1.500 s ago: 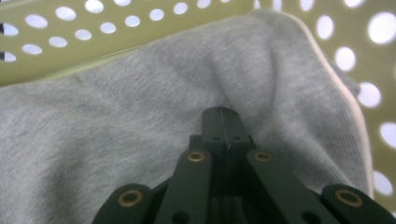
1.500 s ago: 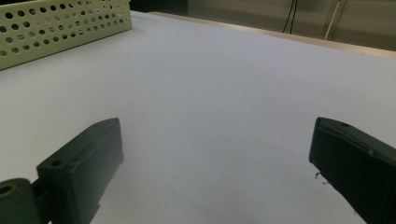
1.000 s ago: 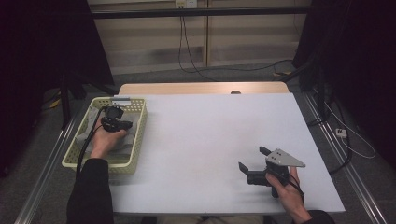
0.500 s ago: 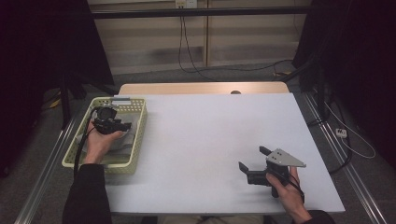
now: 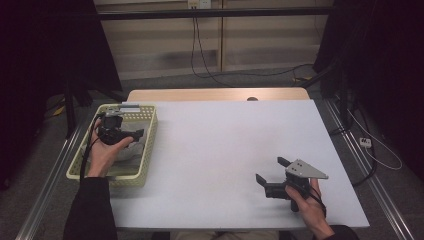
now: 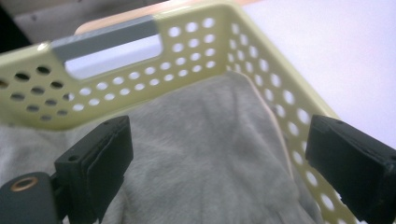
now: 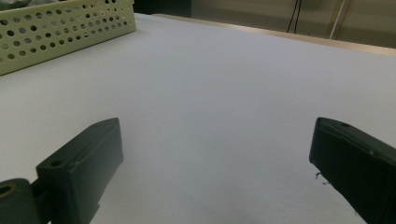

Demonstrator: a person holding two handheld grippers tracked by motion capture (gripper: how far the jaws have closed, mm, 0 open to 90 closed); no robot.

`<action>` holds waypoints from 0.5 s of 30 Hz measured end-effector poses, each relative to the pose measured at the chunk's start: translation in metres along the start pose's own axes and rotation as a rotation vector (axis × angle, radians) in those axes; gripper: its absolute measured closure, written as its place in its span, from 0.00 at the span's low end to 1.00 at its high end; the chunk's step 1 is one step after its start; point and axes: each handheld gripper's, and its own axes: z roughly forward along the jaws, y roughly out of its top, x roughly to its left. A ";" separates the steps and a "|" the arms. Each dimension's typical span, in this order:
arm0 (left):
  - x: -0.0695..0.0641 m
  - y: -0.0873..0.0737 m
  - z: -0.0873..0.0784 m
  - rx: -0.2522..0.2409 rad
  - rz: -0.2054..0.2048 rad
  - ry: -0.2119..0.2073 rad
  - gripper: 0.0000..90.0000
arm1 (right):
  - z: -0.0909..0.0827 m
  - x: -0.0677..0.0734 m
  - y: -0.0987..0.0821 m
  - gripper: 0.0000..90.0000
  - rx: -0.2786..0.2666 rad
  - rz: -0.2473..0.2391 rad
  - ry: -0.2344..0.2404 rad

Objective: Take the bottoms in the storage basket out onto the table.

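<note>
A pale yellow perforated basket (image 5: 148, 146) stands at the table's left edge with a grey cloth (image 6: 205, 140) lying inside it. My left gripper (image 5: 131, 135) hovers over the basket; its jaws have just been opening and now stand wide apart, nothing between them, the grey cloth (image 5: 131, 151) lying loose below. In the left gripper view the left gripper (image 6: 224, 163) looks down on the cloth and the basket's far wall (image 6: 140, 65). My right gripper (image 5: 272, 175) rests on the white table (image 5: 225, 145) near the front right, open and empty, pointing left.
The basket's side wall (image 7: 60, 25) shows far off in the right gripper view. Cables (image 5: 250, 72) run across the floor behind the table. Dark curtains flank both sides.
My left gripper has lifted a little above the basket and its jaws have spread apart, leaving the grey cloth in the basket. The right gripper has stayed where it was.
</note>
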 end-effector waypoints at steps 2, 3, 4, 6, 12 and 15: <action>-0.002 -0.001 -0.004 -0.001 0.044 0.008 0.09 | 0.001 0.000 0.000 0.03 0.000 0.001 -0.001; -0.003 -0.001 -0.006 -0.013 0.053 0.015 0.09 | 0.001 0.000 0.000 0.03 0.002 0.000 0.000; -0.003 -0.001 -0.009 -0.032 0.048 0.016 0.09 | 0.001 0.000 0.000 0.03 0.001 0.000 0.000; -0.002 -0.001 -0.015 -0.058 0.027 0.005 0.09 | 0.001 0.000 0.000 0.03 0.000 0.002 -0.002; -0.001 -0.004 -0.029 -0.119 0.022 -0.072 0.06 | 0.001 0.001 0.001 0.03 0.001 -0.004 -0.007; 0.000 -0.005 -0.035 -0.132 0.011 -0.042 0.06 | 0.002 0.000 0.001 0.03 0.003 0.000 -0.012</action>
